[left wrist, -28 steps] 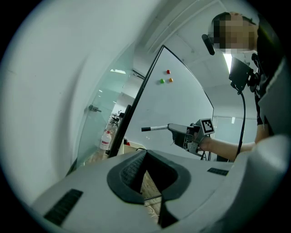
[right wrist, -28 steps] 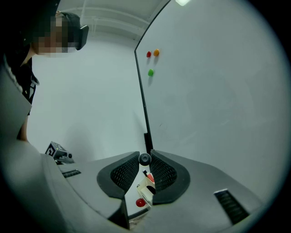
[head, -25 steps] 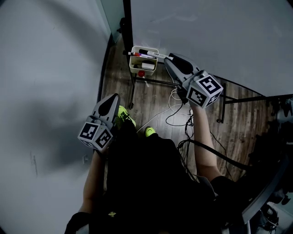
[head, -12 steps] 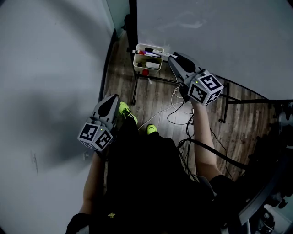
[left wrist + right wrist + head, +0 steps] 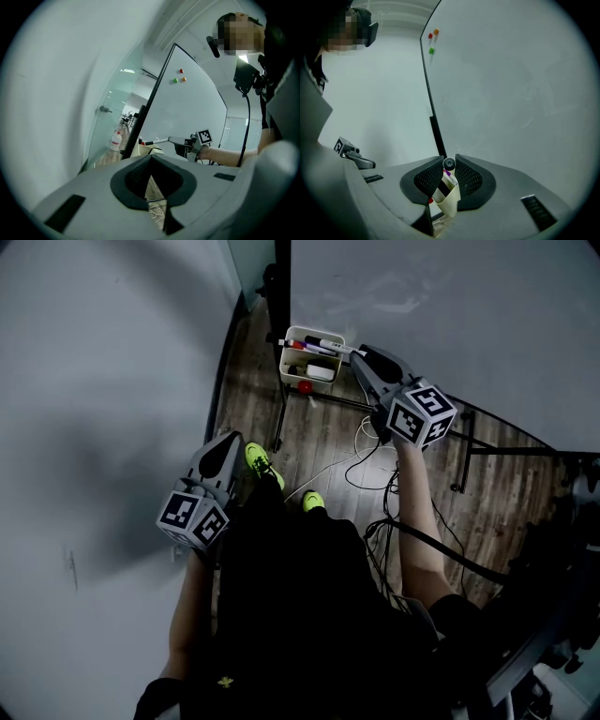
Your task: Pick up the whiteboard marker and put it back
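Observation:
In the right gripper view the whiteboard marker point(image 5: 449, 164) shows end-on, clamped between the ribbed pads of my right gripper point(image 5: 449, 169). Seen from the head, that marker point(image 5: 336, 349) sticks out to the left of the right gripper point(image 5: 360, 354), over the cream holder box point(image 5: 292, 360), which has other markers lying in it. The same box point(image 5: 449, 202) sits just below the jaws. My left gripper point(image 5: 228, 440) hangs low at the left by the wall, well away from the box. Its tips point(image 5: 151, 158) meet with nothing between them.
The whiteboard point(image 5: 511, 93) fills the right side, with coloured magnets point(image 5: 432, 33) near its top edge. Its black stand legs point(image 5: 277, 418) and loose cables point(image 5: 361, 460) lie on the wooden floor. A red round thing point(image 5: 305, 387) lies below the box. A grey wall point(image 5: 103, 427) is on the left.
My right gripper has sunk a little with the marker, closer over the holder box. The left gripper has stayed where it was.

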